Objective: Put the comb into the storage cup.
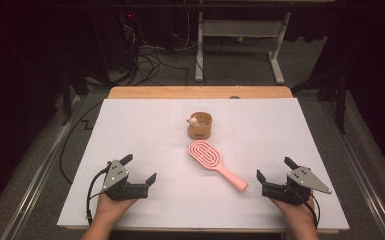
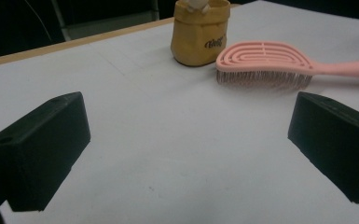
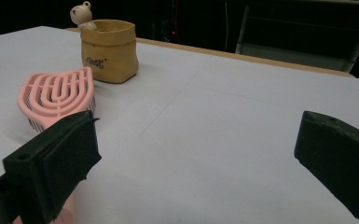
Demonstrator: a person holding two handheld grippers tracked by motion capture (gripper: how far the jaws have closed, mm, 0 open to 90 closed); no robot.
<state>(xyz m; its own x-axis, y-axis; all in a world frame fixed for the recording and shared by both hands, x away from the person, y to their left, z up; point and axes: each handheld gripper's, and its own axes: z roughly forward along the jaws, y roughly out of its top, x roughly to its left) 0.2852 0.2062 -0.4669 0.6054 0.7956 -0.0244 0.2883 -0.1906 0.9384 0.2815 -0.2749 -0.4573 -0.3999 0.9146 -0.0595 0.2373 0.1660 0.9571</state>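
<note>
— Both hands sit at the near edge of the white tabletop (image 1: 145,125): what are they doing?

— Each holds a claw. Left claw (image 1: 139,169) is at the near left, its jaws spread as wide as they go, with nothing between them but bare tabletop. Right claw (image 1: 275,167) is at the near right, just as wide open and just as empty. Neither one touches anything on the tabletop.

— Where is the hairbrush?

— Pink hairbrush (image 1: 215,163) lies flat near the middle of the tabletop, between the two claws and a little farther out. Its slotted oval head points far and left, its handle runs near and right, so the handle end comes closest to the right claw, though still apart from it. In the left gripper view the bristles face down onto the surface (image 2: 265,63).

— And behind it?

— A small tan pouch-shaped pot (image 1: 200,125) stands upright just beyond the brush head, close to it; whether they touch I cannot tell. A little bear figure (image 3: 82,14) peeks over its rim on the left side. There is dark lettering on the pot's wall, too small to read.

— Anything past the tabletop?

— A wooden edge along the far side, then dark floor with cables and a white desk frame (image 1: 240,35).
</note>
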